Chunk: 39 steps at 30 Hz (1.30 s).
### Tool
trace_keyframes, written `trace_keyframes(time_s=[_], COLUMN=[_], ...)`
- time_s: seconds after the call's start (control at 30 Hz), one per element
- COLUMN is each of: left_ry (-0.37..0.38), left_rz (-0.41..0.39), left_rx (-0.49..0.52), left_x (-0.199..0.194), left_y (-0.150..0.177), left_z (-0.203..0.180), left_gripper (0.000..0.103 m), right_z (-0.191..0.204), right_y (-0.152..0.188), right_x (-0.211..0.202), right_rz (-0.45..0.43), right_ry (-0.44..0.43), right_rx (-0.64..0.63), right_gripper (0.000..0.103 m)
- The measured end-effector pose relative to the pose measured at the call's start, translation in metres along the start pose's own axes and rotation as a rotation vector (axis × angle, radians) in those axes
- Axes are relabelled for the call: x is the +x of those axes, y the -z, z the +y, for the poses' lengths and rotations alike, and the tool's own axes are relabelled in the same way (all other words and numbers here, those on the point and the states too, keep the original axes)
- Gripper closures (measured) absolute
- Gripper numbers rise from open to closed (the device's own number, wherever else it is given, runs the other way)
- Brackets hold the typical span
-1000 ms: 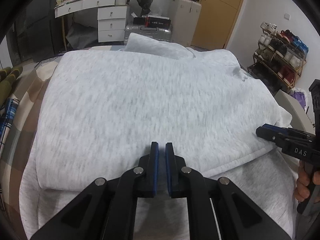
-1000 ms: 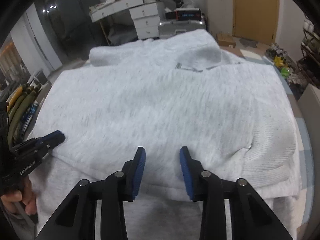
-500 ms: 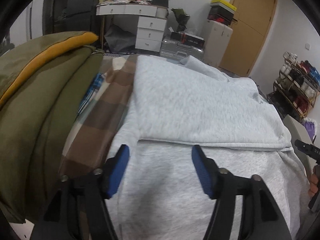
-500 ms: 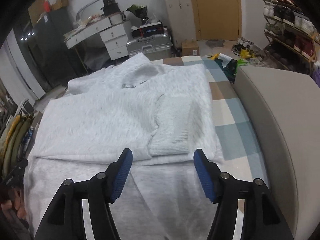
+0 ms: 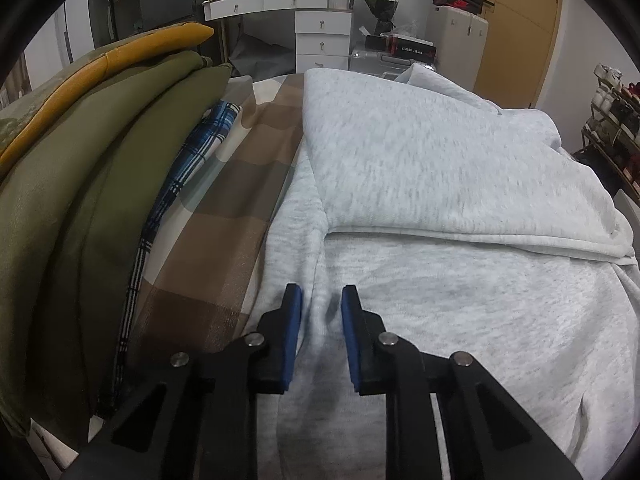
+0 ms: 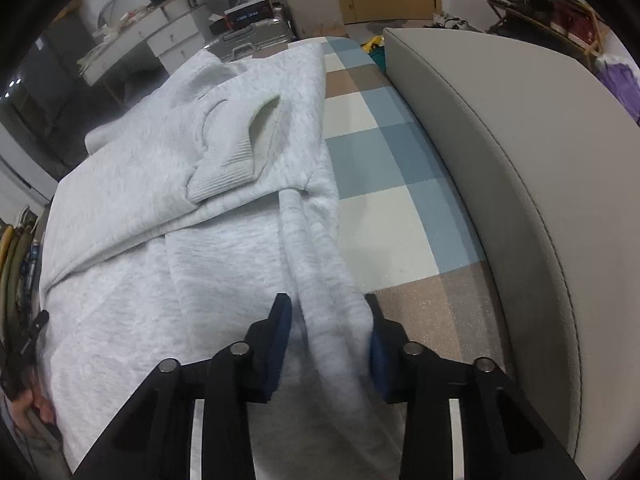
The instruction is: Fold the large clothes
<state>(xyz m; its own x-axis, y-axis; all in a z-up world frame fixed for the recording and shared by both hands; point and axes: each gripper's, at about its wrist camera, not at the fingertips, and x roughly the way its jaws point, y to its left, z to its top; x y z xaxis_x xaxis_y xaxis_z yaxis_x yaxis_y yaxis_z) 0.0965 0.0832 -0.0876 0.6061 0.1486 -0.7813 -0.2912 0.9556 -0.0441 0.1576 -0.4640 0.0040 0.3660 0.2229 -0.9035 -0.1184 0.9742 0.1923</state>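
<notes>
Grey fleece, thick and floppy: your sweatshirt [image 5: 440, 184] fills the centre of both views, spread on the checked bed [image 6: 384, 208] with its top half folded toward you. Left claw [image 5: 322, 300] is closing on a pinched ridge near the lower-left side edge. Right claw [image 6: 326, 312] is closing round the bunched right hem. Grip deep through every layer; soft bulk will sag and slip.

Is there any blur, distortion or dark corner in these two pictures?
Left wrist view: strong fisheye bending, black corners, the grey sweatshirt slightly smeared by motion, the tongs sharp. Right wrist view: the same round vignette, the padded bench curved by the lens, the dresser dim and tilted, the cloth fairly sharp.
</notes>
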Motion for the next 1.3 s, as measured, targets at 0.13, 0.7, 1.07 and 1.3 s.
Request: trace_keyframes(time_s=[0.13,0.7,1.07,1.3], left_ry=[-0.022,0.213,0.305,0.298], left_rz=[0.003,-0.133,-0.074,-0.071], left_rx=[0.012,-0.086,-0.044,-0.095], left_x=[-0.009,-0.031,0.043,0.04], left_y=[0.011,-0.041,-0.062,-0.061], left_z=[0.004,-0.023,-0.059,-0.048], left_gripper=[0.096,0.047,0.047,0.047], right_z=[0.003,0.04,0.036,0.057], right_y=[0.017,-0.028,-0.09,-0.085], right_x=[-0.006,-0.056,0.05,-0.003], right_rz=[-0.003,-0.232,-0.109,-0.331], right_ry=[-0.001,-0.12,-0.148,-0.104], right_rx=[-0.057,0.015,0.161,-0.028], right_gripper=[0.086,0.041,0.064,0.097])
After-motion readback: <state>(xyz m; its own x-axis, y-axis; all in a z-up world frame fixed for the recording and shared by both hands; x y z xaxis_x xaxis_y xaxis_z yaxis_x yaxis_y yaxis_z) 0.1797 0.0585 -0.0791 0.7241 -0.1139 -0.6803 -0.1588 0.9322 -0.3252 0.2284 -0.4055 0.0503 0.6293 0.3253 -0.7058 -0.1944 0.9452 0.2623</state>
